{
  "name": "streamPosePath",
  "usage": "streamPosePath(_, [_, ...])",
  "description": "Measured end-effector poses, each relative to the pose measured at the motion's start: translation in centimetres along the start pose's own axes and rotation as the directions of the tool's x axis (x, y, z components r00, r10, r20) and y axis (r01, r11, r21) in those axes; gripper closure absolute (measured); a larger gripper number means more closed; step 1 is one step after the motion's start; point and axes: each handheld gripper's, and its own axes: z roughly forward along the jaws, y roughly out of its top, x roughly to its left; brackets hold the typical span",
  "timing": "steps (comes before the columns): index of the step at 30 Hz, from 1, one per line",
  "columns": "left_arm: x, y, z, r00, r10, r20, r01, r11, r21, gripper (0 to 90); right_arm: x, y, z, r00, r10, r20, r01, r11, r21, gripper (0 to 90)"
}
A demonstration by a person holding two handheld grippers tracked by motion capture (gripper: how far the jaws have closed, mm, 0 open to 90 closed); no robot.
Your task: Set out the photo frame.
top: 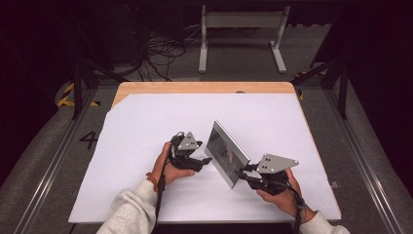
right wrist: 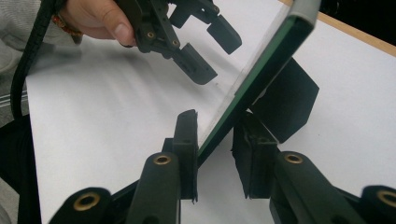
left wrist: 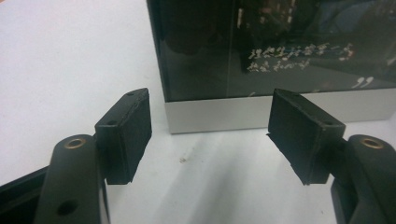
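A silver-edged picture frame (top: 226, 152) with dark glass stands tilted on the white table sheet (top: 146, 122). My right gripper (top: 242, 171) is shut on its near corner. In the right gripper view the pads press both sides of the frame's (right wrist: 261, 70) green-edged border around my right gripper's (right wrist: 217, 149) middle, and a black easel prop (right wrist: 285, 102) sticks out behind. My left gripper (top: 207, 161) is open just left of the glass. In the left gripper view the left gripper (left wrist: 210, 135) has nothing between its pads, and the frame (left wrist: 275, 46) stands a little beyond them.
The wooden tabletop (top: 195, 87) shows past the sheet's far edge. A white metal stand (top: 241, 22) and loose cables (top: 160, 53) lie on the floor beyond. The person's hand (right wrist: 100, 21) holds the left gripper (right wrist: 210, 51).
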Motion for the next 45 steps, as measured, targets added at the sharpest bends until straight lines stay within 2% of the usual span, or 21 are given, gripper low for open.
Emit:
streamPosePath(2, [0.2,0.0,0.2,1.0,-0.003,0.006,0.003,1.0,-0.002,29.6,0.0,0.0,-0.1,0.9997,-0.021,0.011,0.021,1.0,0.008,71.0])
streamPosePath(4, [0.3,0.1,0.4,0.9999,0.002,0.015,-0.002,1.0,0.008,28.9,-0.2,0.0,-0.2,0.9997,-0.023,0.004,0.023,1.0,0.012,70.7])
streamPosePath(8, [0.4,0.3,0.7,1.0,0.006,-0.004,-0.006,0.9998,0.017,22.9,-0.3,0.1,0.0,0.9997,-0.025,0.001,0.025,1.0,0.018,70.3])
streamPosePath(11, [0.6,0.3,0.9,1.0,-0.001,-0.001,0.001,1.0,0.009,20.8,-0.2,0.2,0.2,0.9995,-0.03,0.007,0.03,0.999,0.021,70.2])
streamPosePath(15, [0.8,0.5,1.4,0.9995,0.009,0.03,-0.009,0.9999,0.012,19.7,-0.6,0.0,0.5,0.9999,0.003,-0.014,-0.003,1.0,0.008,71.0])
streamPosePath(22, [1.2,1.0,1.8,0.999,-0.006,0.045,0.007,1.0,-0.006,17.9,-0.7,0.1,0.6,0.9999,-0.003,-0.01,0.003,1.0,0.007,71.4])
streamPosePath(23, [1.3,1.1,2.0,0.998,-0.013,0.063,0.014,0.9999,-0.01,17.6,-0.7,0.0,0.6,1.0,-0.002,-0.009,0.002,1.0,0.005,71.4])
streamPosePath(27, [1.4,1.1,2.2,0.997,-0.005,0.077,0.006,0.9999,-0.014,16.7,-0.8,0.0,0.6,0.9999,-0.003,-0.013,0.003,1.0,0.003,71.4])
streamPosePath(30, [1.3,1.1,2.3,0.9944,0.004,0.105,-0.004,1.0,-0.007,18.6,-0.9,0.0,0.7,0.9999,-0.005,-0.014,0.005,1.0,0.001,71.4])
streamPosePath(35, [1.0,1.3,2.2,0.9932,0.021,0.115,-0.021,0.9998,-0.002,22.7,-0.9,0.0,0.7,0.9999,-0.009,-0.013,0.009,1.0,0.0,71.4])
streamPosePath(45, [1.2,0.9,1.5,0.9945,0.007,0.104,-0.008,1.0,0.003,32.3,-1.0,-0.2,0.6,1.0,-0.005,-0.002,0.005,1.0,-0.007,73.0])
